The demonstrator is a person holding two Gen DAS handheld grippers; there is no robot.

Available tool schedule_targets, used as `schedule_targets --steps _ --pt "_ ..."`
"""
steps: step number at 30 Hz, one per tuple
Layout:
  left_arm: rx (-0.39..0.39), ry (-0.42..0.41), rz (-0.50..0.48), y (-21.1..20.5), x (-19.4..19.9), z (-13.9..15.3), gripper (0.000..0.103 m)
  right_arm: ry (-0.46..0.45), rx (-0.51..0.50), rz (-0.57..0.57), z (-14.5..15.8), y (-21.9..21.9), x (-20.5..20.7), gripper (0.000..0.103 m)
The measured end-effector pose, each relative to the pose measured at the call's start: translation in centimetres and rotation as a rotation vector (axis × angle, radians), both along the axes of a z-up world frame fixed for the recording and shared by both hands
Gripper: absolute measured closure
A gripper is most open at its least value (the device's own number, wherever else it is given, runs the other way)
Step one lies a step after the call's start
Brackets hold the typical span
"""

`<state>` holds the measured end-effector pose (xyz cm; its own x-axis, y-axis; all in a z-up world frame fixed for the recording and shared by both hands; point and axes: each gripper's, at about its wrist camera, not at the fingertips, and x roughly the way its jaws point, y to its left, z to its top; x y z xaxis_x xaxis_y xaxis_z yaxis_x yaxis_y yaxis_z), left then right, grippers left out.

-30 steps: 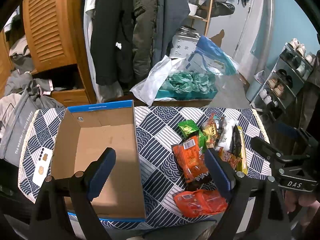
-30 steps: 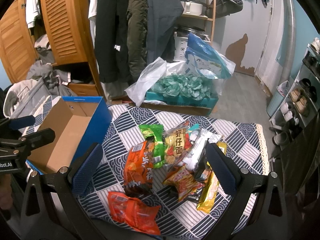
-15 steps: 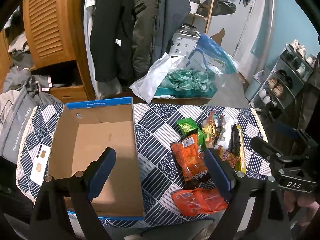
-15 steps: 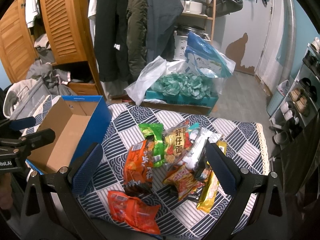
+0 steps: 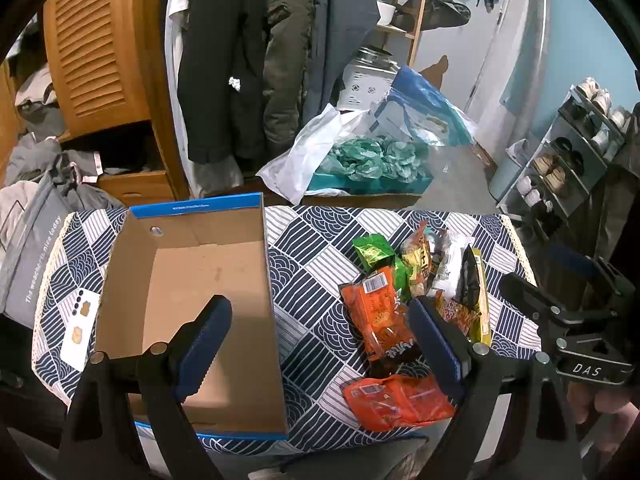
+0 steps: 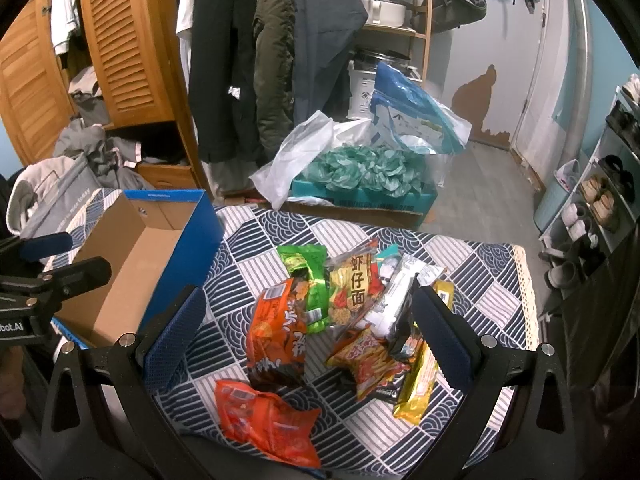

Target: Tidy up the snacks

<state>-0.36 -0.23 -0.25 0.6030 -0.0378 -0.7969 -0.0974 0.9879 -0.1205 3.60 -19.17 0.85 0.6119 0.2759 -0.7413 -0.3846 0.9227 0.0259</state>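
1. Left wrist view: nothing much has moved since a second ago; your left gripper (image 5: pixel 318 338) has only drifted a little. Its jaws are wide apart and hold nothing. It hangs over the open box (image 5: pixel 188 304), which has no snacks in it.
2. Right wrist view: your right gripper (image 6: pixel 308 332) has its jaws wide apart too, and it holds nothing. The snacks (image 6: pixel 344 312) lie in a pile right under it.
3. You are just starting, I think. Next, come down and pinch one bag, maybe the orange bag (image 6: pixel 276 336).
4. The counter (image 6: pixel 472 264) wears a blue patterned cloth. Coats (image 6: pixel 256 56) hang behind.
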Motion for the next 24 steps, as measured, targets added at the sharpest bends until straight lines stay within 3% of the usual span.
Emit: schedule_targets --steps 9,14,24 --pt "-0.010 0.014 0.003 -0.3 0.1 -0.2 0.011 0.000 -0.005 -0.007 -0.7 0.1 -0.4 0.002" --pt "-0.029 0.042 -0.006 -1.4 1.1 -0.7 0.011 0.020 -0.009 -0.035 -2.7 -2.1 -0.5 0.002" --pt "-0.044 0.127 -0.030 -3.2 3.4 -2.7 0.011 0.074 -0.002 -0.097 -2.8 -5.6 1.6 0.002"
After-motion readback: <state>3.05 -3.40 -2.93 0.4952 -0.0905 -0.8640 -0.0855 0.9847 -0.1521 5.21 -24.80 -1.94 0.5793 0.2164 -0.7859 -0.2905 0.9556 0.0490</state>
